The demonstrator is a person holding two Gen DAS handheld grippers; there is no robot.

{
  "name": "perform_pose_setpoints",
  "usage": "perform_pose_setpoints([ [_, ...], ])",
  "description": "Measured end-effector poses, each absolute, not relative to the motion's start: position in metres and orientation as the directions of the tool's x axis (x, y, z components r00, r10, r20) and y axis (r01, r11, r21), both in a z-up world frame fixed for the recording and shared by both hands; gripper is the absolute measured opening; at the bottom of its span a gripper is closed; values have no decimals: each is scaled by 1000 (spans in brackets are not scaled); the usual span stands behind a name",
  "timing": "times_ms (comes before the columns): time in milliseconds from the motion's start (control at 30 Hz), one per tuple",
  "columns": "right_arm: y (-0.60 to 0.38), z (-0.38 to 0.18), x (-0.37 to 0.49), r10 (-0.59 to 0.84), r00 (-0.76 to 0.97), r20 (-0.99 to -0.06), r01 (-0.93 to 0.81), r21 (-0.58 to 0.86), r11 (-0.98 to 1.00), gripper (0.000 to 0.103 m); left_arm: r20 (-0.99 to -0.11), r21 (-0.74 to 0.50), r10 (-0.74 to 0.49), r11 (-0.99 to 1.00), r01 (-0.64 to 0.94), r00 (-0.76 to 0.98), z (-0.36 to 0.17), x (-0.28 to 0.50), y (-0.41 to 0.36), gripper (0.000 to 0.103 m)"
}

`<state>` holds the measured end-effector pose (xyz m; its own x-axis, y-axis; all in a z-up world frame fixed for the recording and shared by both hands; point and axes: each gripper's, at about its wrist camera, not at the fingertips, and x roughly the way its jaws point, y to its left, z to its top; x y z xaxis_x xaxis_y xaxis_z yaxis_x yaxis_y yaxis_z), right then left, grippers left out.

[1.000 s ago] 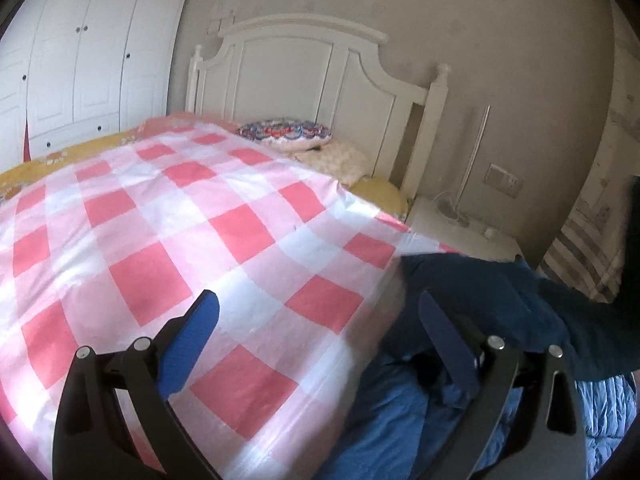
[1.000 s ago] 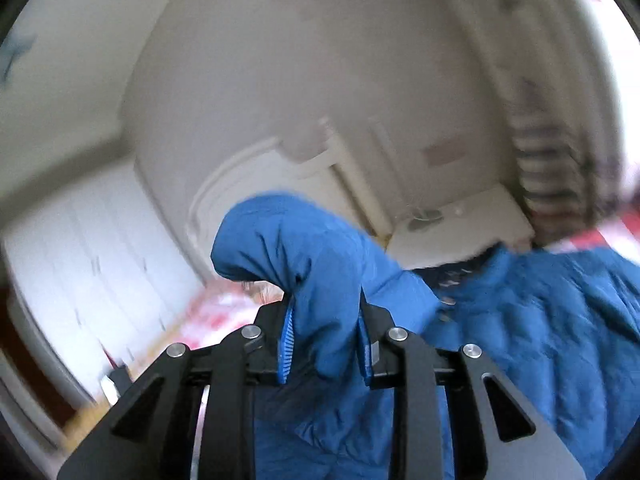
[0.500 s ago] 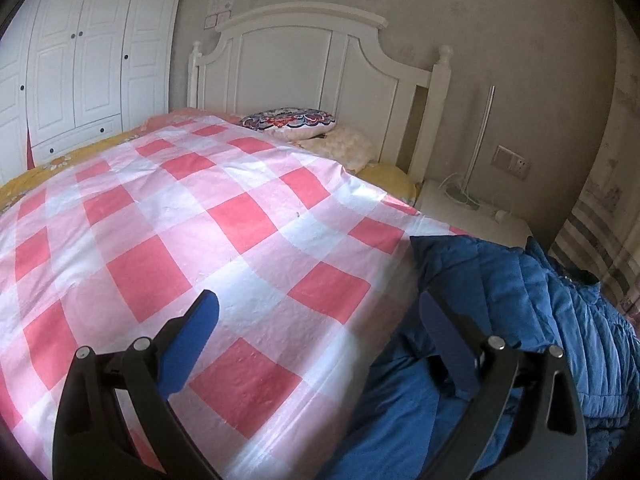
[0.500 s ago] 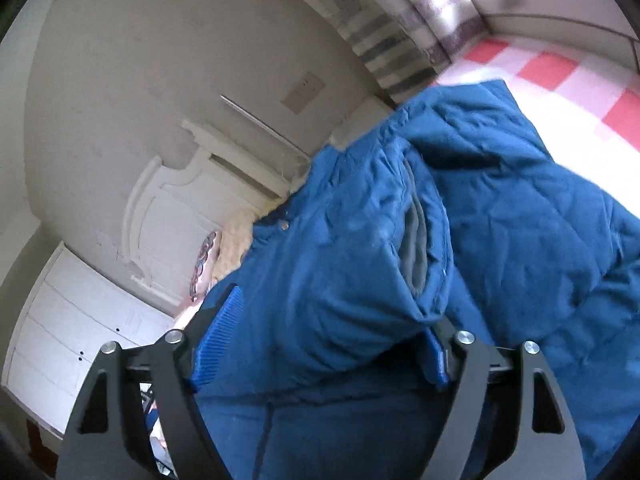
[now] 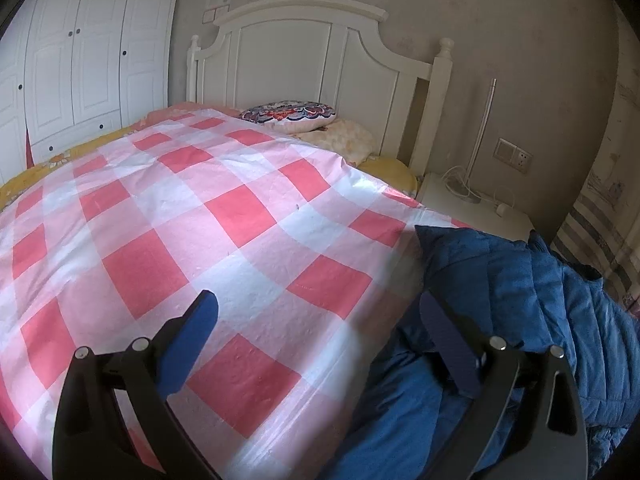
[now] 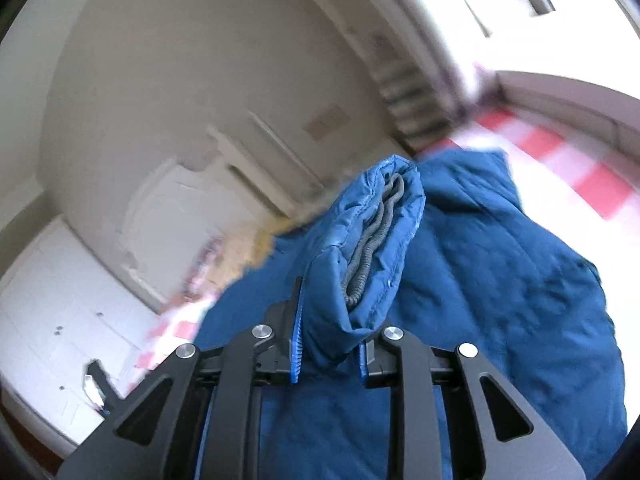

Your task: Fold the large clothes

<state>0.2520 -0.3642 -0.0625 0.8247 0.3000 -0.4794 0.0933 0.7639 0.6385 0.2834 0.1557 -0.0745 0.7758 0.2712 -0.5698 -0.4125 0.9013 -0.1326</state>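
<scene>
A blue quilted jacket [image 5: 560, 312] lies bunched at the right edge of the bed with the pink-and-white checked cover [image 5: 200, 220]. My left gripper [image 5: 316, 312] is open and empty, low over the cover, its right finger beside the jacket. In the right wrist view my right gripper [image 6: 328, 344] is shut on a blue sleeve cuff [image 6: 372, 240] with grey ribbed lining, and the rest of the jacket [image 6: 500, 300] lies beneath it.
A white headboard [image 5: 304, 64] and patterned pillow [image 5: 288, 114] are at the far end. A white nightstand [image 5: 480, 208] with cables stands right of the bed. White wardrobes [image 5: 80, 60] line the left wall.
My right gripper opened half a second ago over the jacket and has now shut on the sleeve cuff. The jacket dropped onto the bed. My left gripper stayed open and nearly still.
</scene>
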Motion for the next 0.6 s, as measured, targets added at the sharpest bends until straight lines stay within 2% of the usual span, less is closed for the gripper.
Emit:
perform_pose_setpoints([
  [67,-369,-84,254,314,791,-524,146,662,735,24,-571,-136,271,900,-415,775,-74,283,156,100],
  [200,-366,-79,247,286,805,-520,144,639,756,26,-577,-140,269,898,-418,771,-75,283,157,100],
  [300,-365,-67,245,185,784,-593,211,535,818,35,-582,-141,266,897,-418,769,-76,284,157,100],
  [333,-365,-61,245,146,790,-595,233,512,827,43,-582,-141,266,897,-418,769,-76,284,157,100],
  [433,-359,-29,225,-130,841,-525,329,306,894,44,-583,-139,267,898,-418,768,-76,285,157,100],
  [500,-346,-13,224,-133,869,-476,275,243,930,44,-585,-135,267,899,-417,765,-76,285,157,100],
  [600,-302,-8,249,-62,855,-515,104,53,993,46,-588,-130,268,900,-416,763,-76,286,156,100],
])
